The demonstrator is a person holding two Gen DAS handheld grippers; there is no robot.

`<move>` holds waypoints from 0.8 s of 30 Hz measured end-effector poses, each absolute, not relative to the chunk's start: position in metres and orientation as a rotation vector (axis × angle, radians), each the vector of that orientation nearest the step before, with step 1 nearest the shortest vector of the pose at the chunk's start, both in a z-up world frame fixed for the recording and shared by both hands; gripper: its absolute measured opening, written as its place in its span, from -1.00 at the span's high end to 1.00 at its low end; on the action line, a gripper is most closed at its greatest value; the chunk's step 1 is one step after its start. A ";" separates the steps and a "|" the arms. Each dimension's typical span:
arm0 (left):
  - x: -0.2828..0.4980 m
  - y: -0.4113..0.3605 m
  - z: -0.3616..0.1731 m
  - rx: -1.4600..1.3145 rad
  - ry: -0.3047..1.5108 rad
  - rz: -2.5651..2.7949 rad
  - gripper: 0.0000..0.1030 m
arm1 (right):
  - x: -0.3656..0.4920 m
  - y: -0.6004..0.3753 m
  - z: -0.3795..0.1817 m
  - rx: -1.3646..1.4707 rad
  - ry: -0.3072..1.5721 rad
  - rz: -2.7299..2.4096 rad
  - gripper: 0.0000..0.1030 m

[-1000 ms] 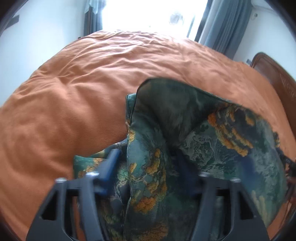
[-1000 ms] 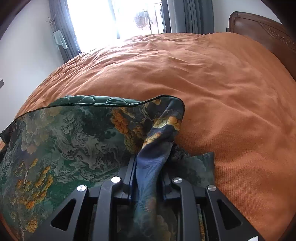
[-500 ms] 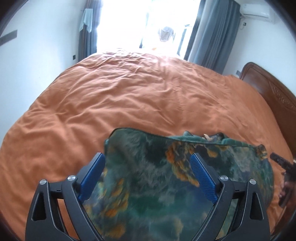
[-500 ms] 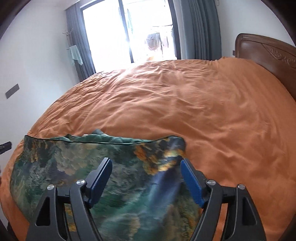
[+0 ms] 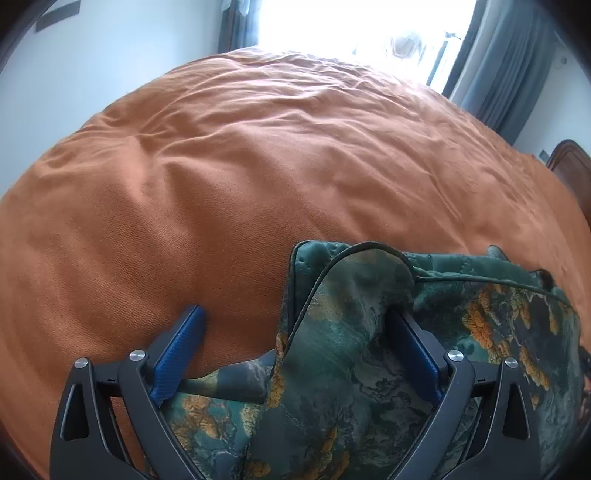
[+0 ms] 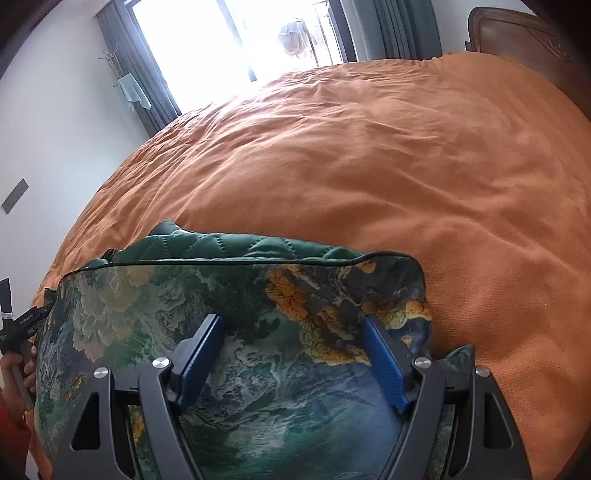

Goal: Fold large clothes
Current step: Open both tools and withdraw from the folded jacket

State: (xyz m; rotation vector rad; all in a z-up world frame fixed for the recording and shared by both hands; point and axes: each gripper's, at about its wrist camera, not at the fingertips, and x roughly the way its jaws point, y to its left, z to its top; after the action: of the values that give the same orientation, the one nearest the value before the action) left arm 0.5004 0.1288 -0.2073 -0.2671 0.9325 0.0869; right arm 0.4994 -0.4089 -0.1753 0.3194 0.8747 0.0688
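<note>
Both tongs spread wide, gripping nothing: left tongs [image 5: 295,350] straddling a raised corner of the printed garment [image 6: 229,306], right tongs [image 6: 291,354] over its flat panel; garment folded at near edge of orange bed [image 6: 424,166]; risk: loose corner slumping, undoing fold.

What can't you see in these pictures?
- Left wrist view: the green patterned garment runs off the bottom edge, so its full shape is unknown.
- Right wrist view: the right gripper hides the cloth under it.
- The sunlit window is washed out.
</note>
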 end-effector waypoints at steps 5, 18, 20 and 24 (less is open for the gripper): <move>0.500 0.129 -0.206 -0.277 0.948 0.086 -0.95 | 0.496 -0.426 -0.184 0.426 0.848 0.106 -0.51; 0.403 0.032 -0.111 -0.030 0.836 -0.198 -0.97 | 0.356 -0.395 -0.099 0.316 0.616 0.123 -0.52; 0.394 0.009 -0.107 0.004 0.854 -0.258 -0.97 | 0.326 -0.392 -0.096 0.330 0.596 0.125 -0.56; 0.406 -0.027 -0.100 -0.046 0.919 -0.359 -0.96 | 0.274 -0.384 -0.104 0.349 0.596 0.137 -0.59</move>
State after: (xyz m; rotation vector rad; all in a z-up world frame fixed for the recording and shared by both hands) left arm 0.4060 -0.0270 -0.1003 -0.0462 0.9186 -0.3585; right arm 0.2741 -0.3839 -0.1036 0.3486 0.5958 0.1368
